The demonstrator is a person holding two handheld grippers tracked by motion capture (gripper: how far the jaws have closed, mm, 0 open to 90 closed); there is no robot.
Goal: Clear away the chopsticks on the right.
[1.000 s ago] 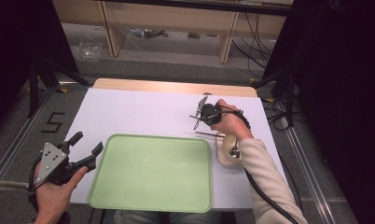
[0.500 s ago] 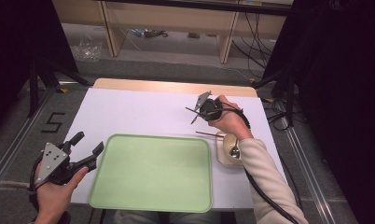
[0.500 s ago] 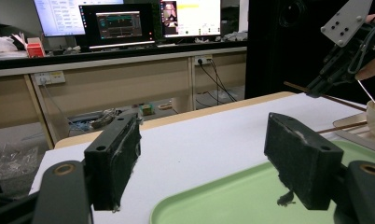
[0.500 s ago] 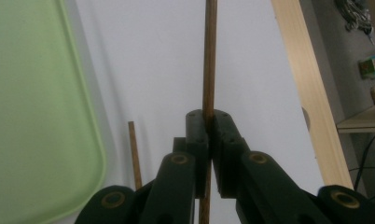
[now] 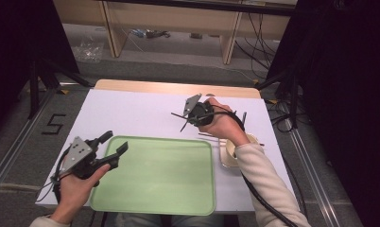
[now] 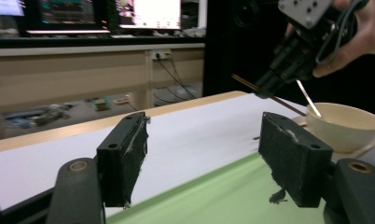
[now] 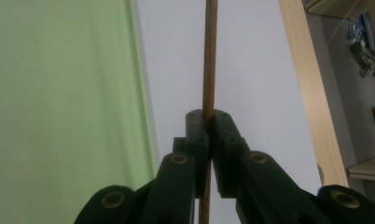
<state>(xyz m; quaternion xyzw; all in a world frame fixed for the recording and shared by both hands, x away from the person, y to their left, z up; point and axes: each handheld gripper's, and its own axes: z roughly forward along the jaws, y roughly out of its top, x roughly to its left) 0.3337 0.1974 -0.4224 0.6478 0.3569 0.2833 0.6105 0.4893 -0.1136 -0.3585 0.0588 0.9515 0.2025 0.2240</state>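
Observation:
My right gripper [image 5: 186, 116] is held above the white table behind the green tray [image 5: 159, 189], shut on a thin brown chopstick [image 5: 175, 114]. In the right gripper view the chopstick [image 7: 210, 56] runs straight out between the closed jaws of the right gripper [image 7: 208, 116]. My left gripper [image 5: 113, 143] is open and holds nothing, at the tray's near left corner. Between the jaws of the left gripper [image 6: 204, 154] I see the right gripper [image 6: 269, 86] with the chopstick [image 6: 244, 81], above a cream bowl [image 6: 346, 126].
The cream bowl [image 5: 229, 153] stands right of the tray, partly under the right forearm, with a thin metal handle [image 6: 309, 98] leaning in it. Another thin stick [image 5: 209, 135] lies beside the bowl. The table's wooden far edge [image 5: 178, 88] borders a floor with shelving and cables.
The right gripper has drifted a little left with the chopstick in it. The left gripper has moved right, onto the tray's left edge.

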